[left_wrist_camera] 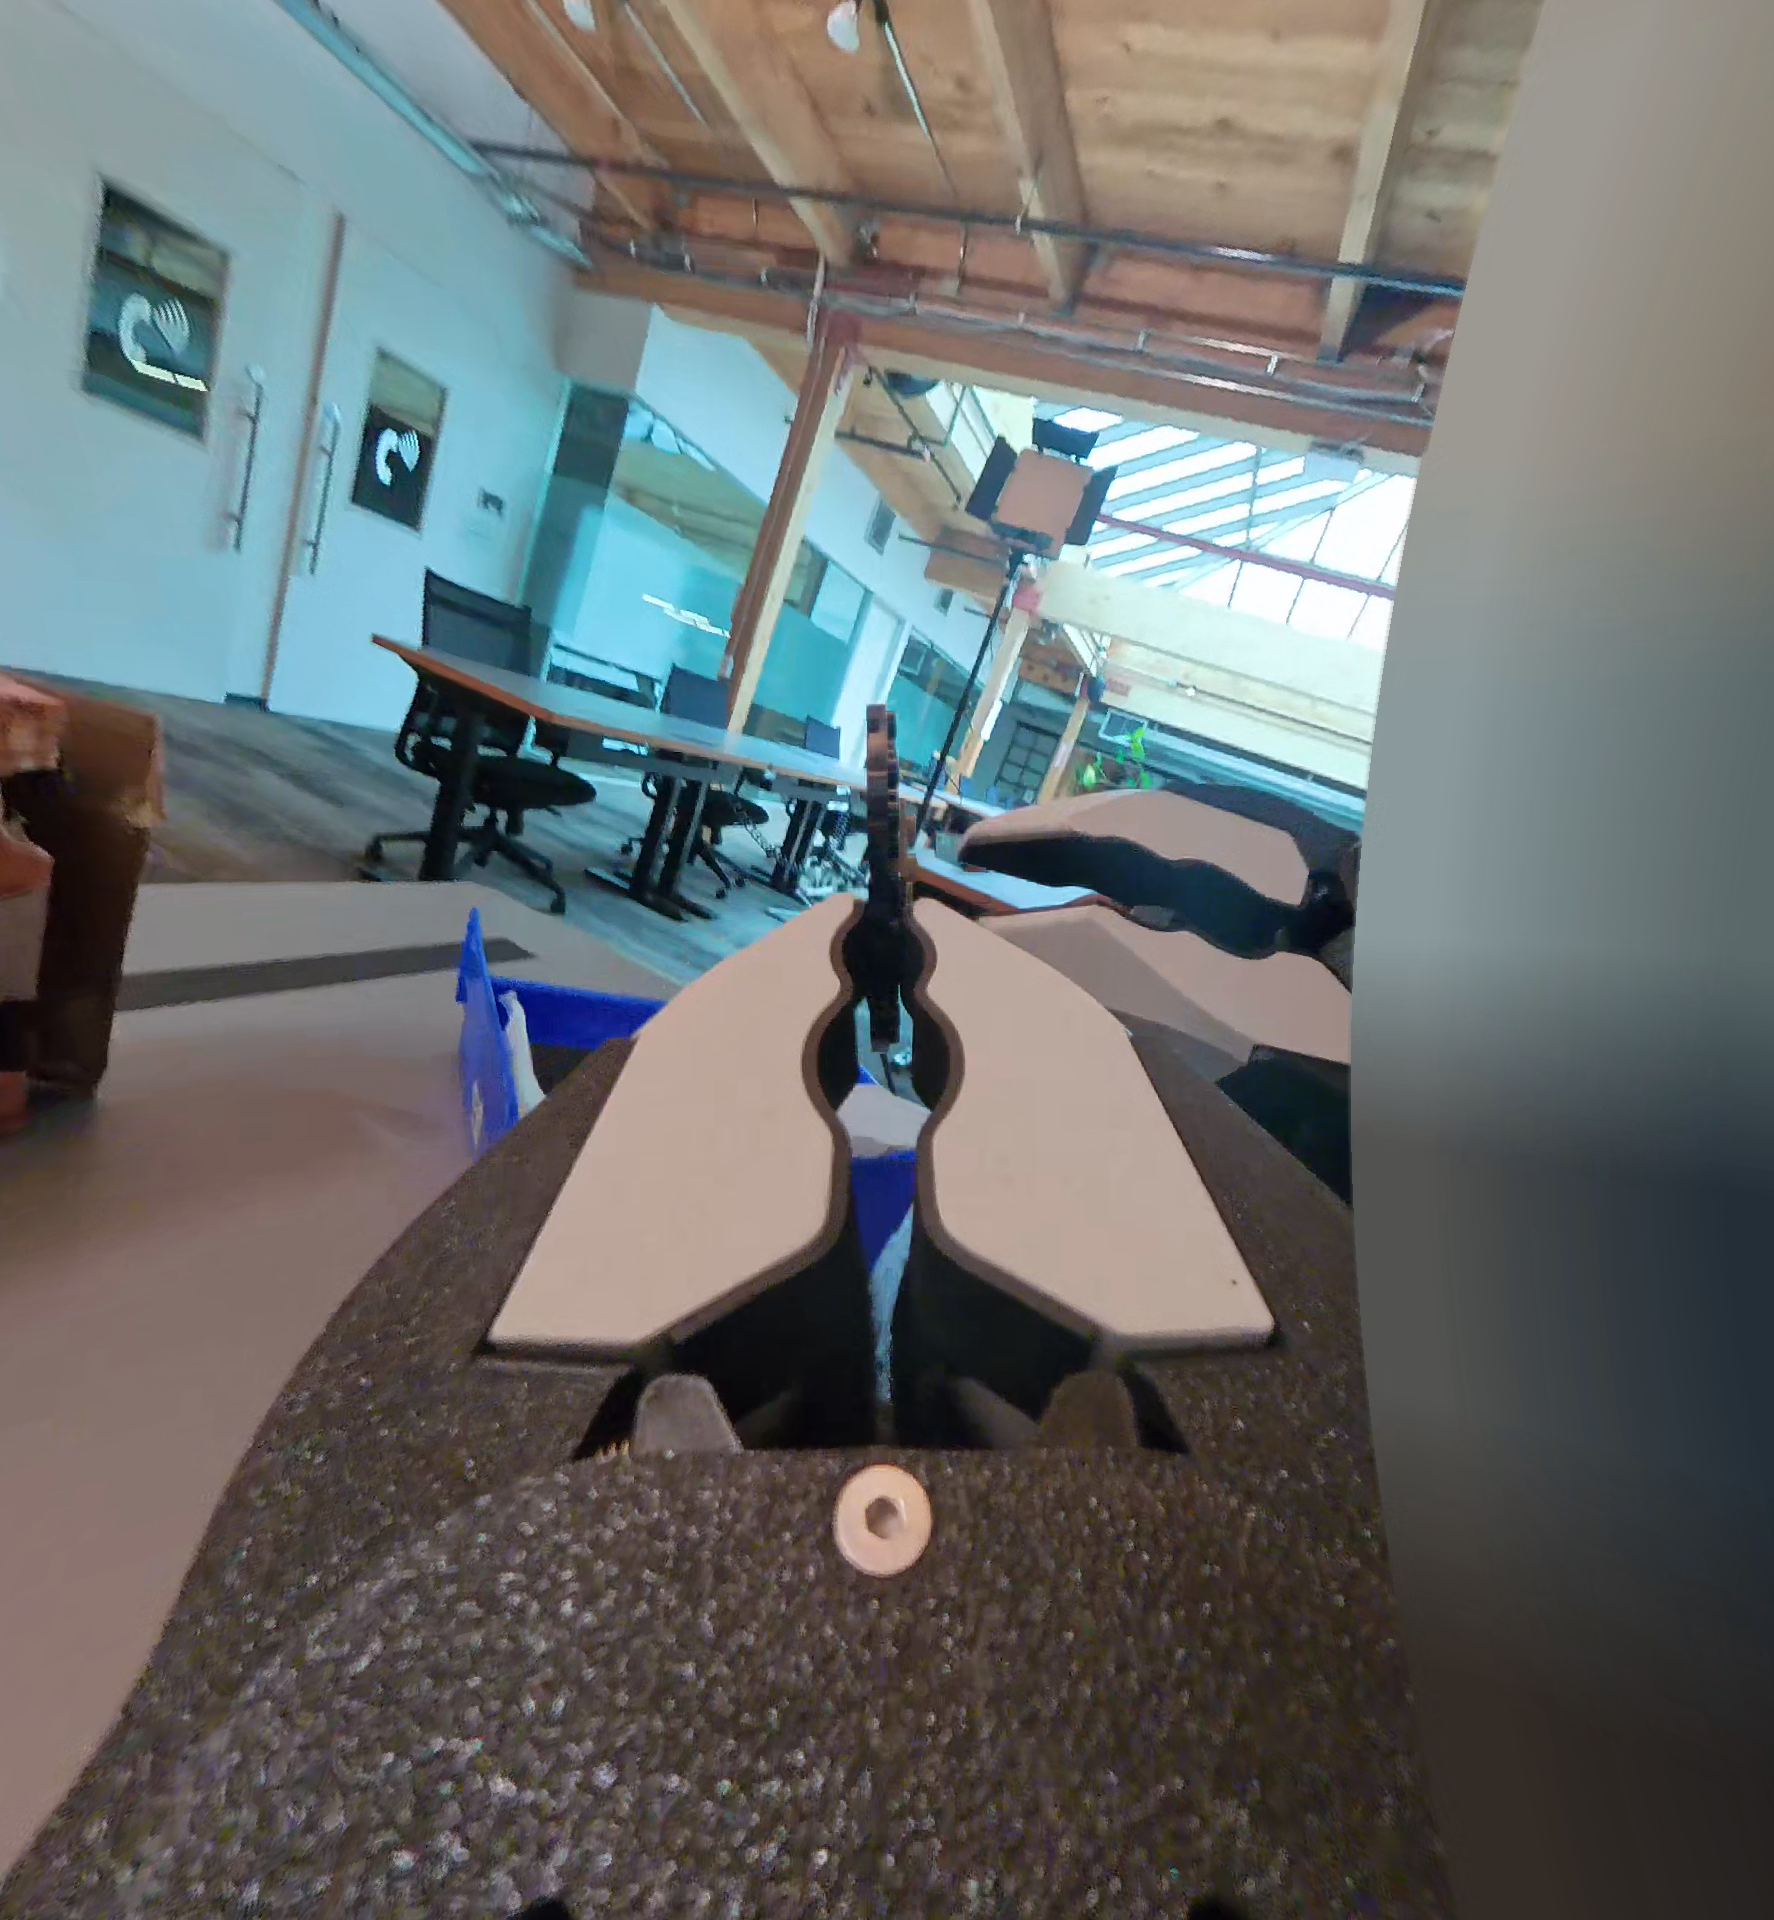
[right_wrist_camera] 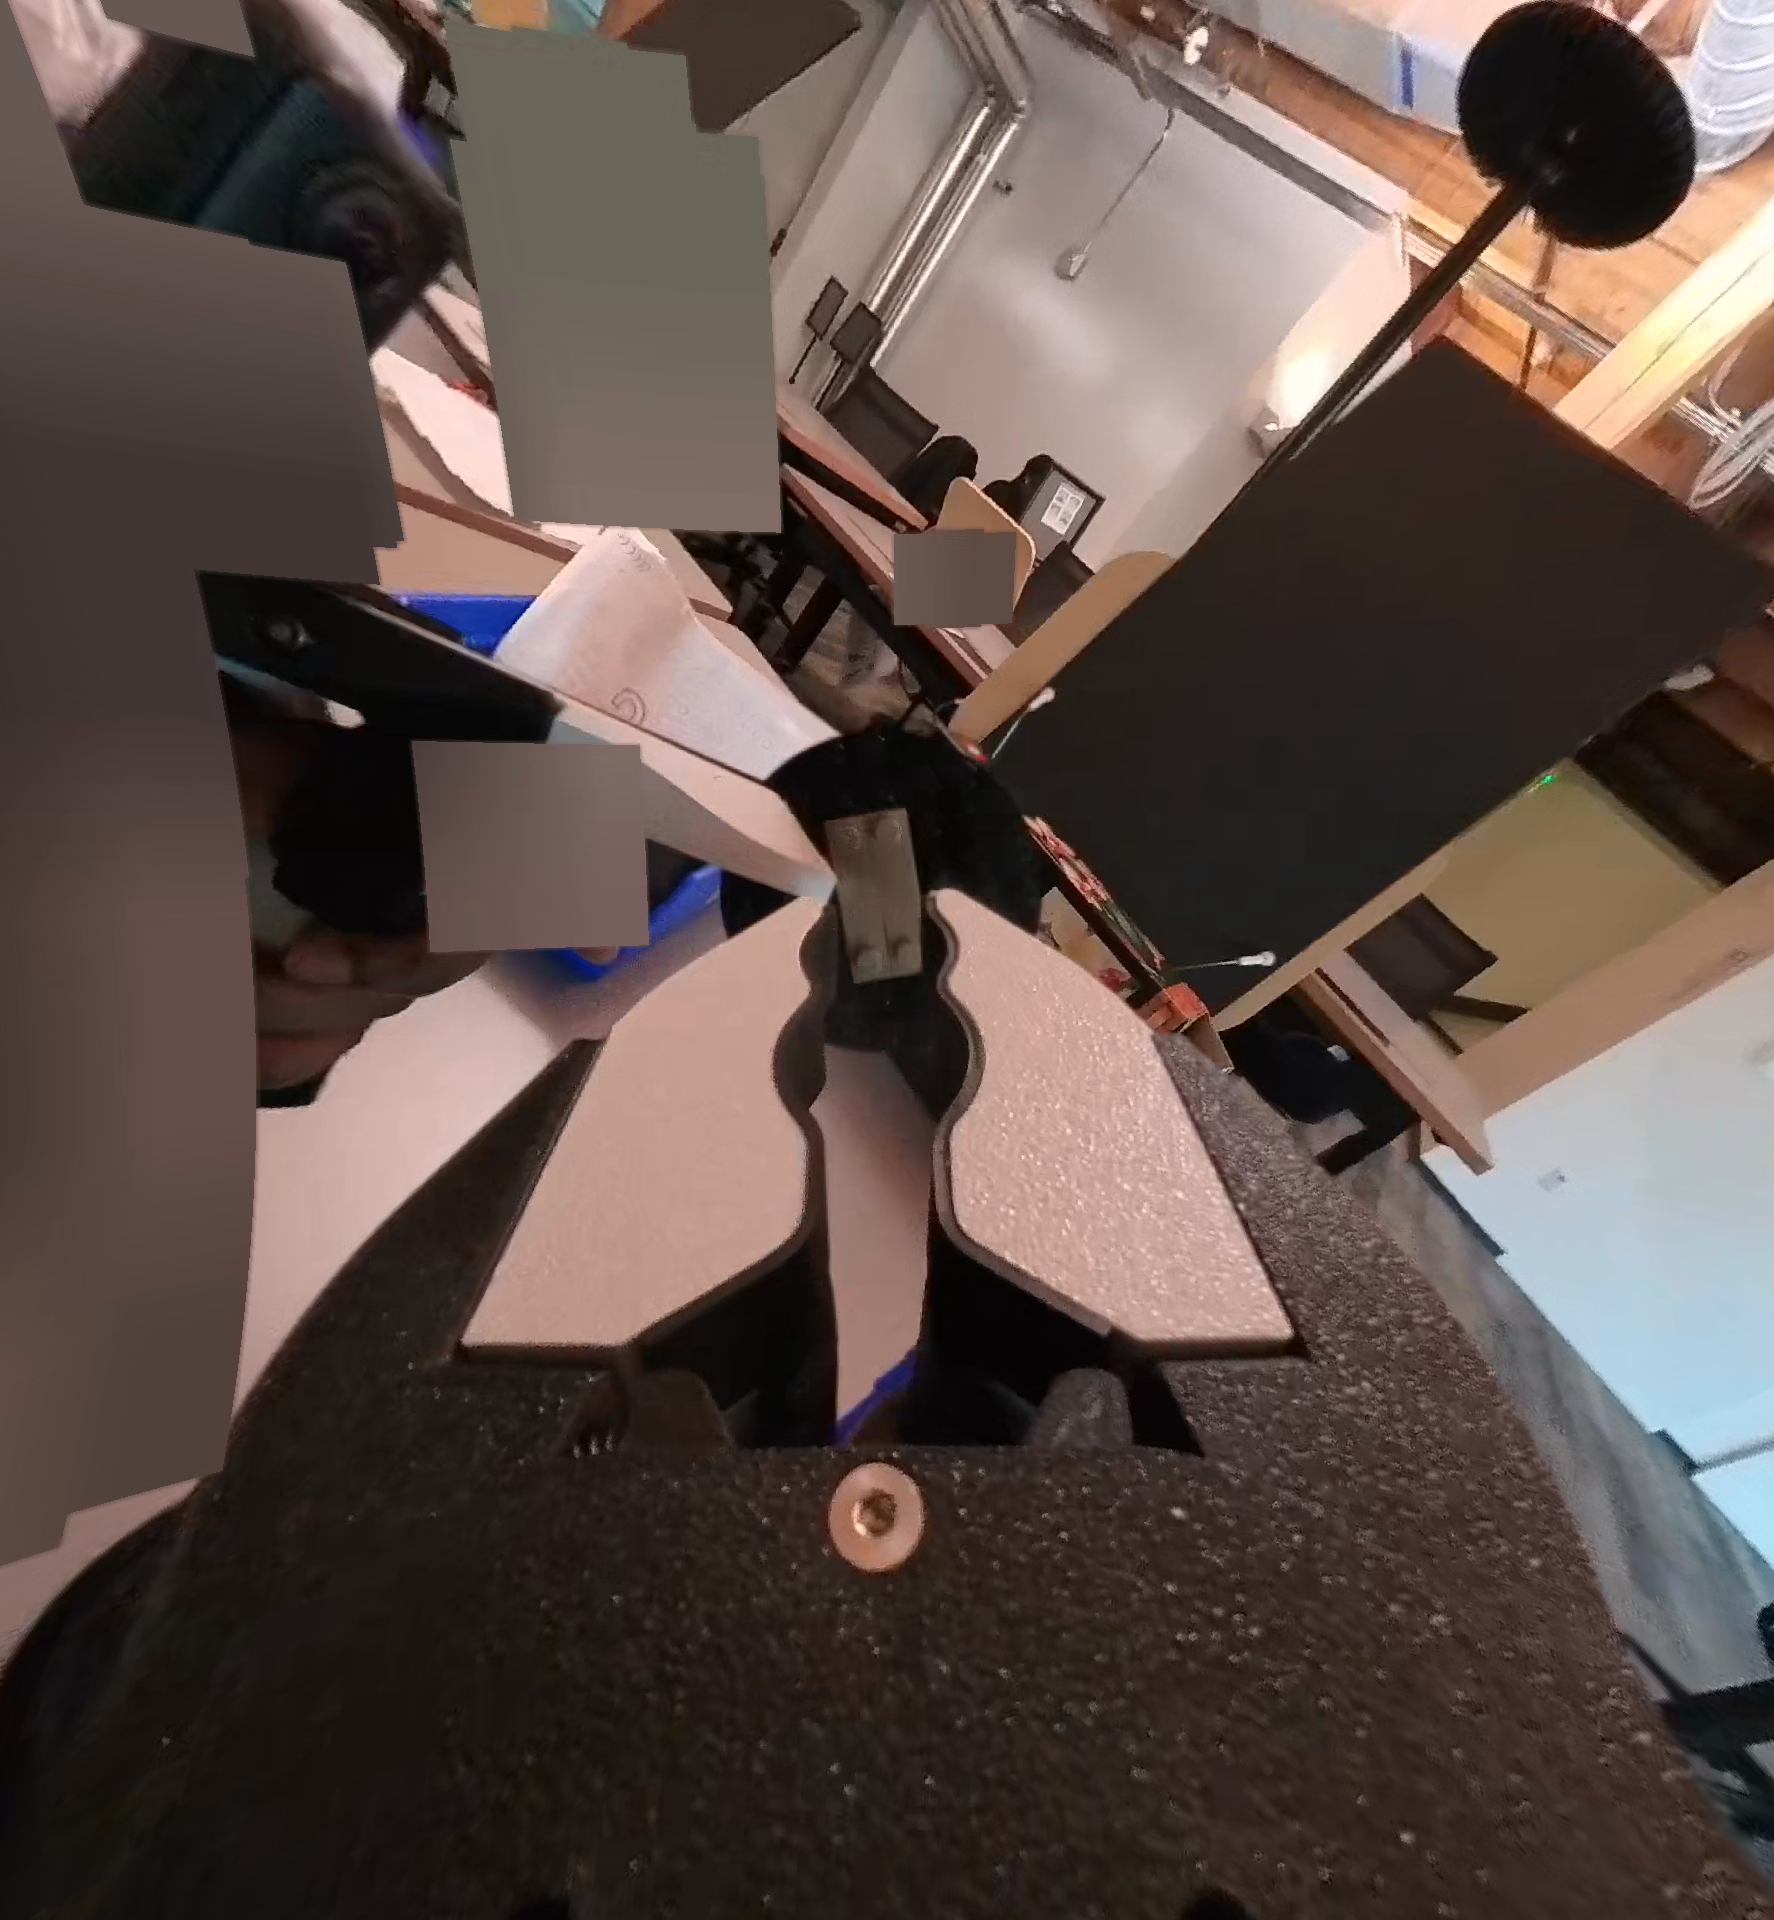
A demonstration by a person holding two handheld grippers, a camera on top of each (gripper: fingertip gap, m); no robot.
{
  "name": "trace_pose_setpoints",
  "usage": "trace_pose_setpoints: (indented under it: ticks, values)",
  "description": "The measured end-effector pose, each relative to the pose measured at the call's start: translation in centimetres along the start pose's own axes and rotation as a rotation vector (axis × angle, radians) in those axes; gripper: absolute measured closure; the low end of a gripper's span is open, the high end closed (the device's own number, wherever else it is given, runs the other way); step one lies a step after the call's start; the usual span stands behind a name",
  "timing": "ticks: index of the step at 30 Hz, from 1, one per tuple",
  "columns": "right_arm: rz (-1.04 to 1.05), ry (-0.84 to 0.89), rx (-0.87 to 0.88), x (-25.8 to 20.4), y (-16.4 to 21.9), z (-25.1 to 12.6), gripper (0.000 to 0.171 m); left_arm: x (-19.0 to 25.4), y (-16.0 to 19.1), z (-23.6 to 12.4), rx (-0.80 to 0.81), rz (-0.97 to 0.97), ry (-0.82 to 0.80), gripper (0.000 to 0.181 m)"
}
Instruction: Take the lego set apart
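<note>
Left gripper (left_wrist_camera: 881, 925) pinches the black lego piece (left_wrist_camera: 883, 831) at its fingertips, held above the blue bin (left_wrist_camera: 592, 1013), while right gripper (right_wrist_camera: 878, 914), tips close about a grey studded plate (right_wrist_camera: 878, 899), meets it from the right.

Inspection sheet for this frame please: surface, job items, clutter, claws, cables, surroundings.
Surface: pale grey tabletop, with a dark strip across it.
Job's things: black lego piece held up edge-on; the right wrist view shows a small grey studded plate on it.
Clutter: blue bin with white paper in it; cardboard box at the table's left.
Claws: left claw shut on the black lego piece; right claw around the grey studded plate, grip unclear.
Cables: nothing seen on the table.
Surroundings: open office with desks, chairs, wooden ceiling, a studio light on a stand.
</note>
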State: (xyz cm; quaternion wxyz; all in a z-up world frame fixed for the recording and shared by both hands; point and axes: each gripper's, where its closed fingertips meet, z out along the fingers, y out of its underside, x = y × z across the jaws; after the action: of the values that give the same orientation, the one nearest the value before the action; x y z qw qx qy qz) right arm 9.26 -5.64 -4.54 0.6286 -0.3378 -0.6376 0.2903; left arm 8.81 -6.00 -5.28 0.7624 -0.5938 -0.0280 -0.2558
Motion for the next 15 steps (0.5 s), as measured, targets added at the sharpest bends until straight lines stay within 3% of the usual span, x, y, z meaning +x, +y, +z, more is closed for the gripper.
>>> trace_pose_setpoints:
  ticks: [15]
  values:
    - [-0.141, -0.02, -0.093, -0.75, 1.16, 0.05, 0.157, 0.57, 1.14, -0.1, -0.176, 0.013, -0.01, 0.177]
